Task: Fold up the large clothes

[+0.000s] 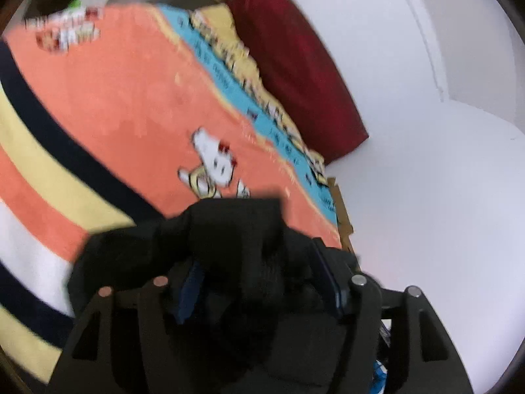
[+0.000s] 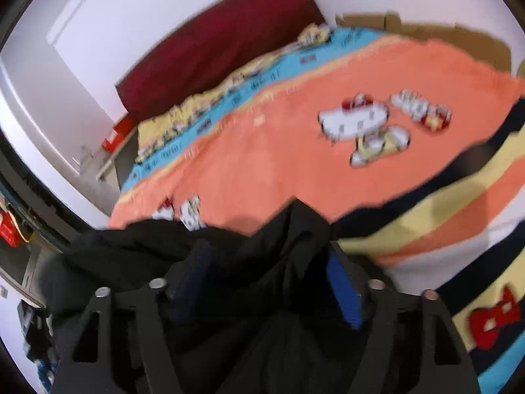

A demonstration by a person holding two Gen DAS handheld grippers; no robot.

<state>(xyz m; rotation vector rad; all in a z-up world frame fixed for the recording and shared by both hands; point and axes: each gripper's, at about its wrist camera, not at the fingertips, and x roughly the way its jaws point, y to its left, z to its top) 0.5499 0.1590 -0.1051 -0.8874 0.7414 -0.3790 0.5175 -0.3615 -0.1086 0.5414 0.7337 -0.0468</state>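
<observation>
Left gripper (image 1: 259, 282) clamped on black garment (image 1: 229, 229); right gripper (image 2: 265, 282) likewise, above orange blanket (image 2: 262, 151). Keep hem taut, lower evenly.

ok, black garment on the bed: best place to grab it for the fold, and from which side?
Both tongs already have black garment bunched between their fingers, left tongs and right tongs. It is crumpled with no flat edge visible, so I would keep two separated holds along its upper edge, coming from the near side of the blanket, and lift to let it hang open. Blur hides seams or corners.
</observation>
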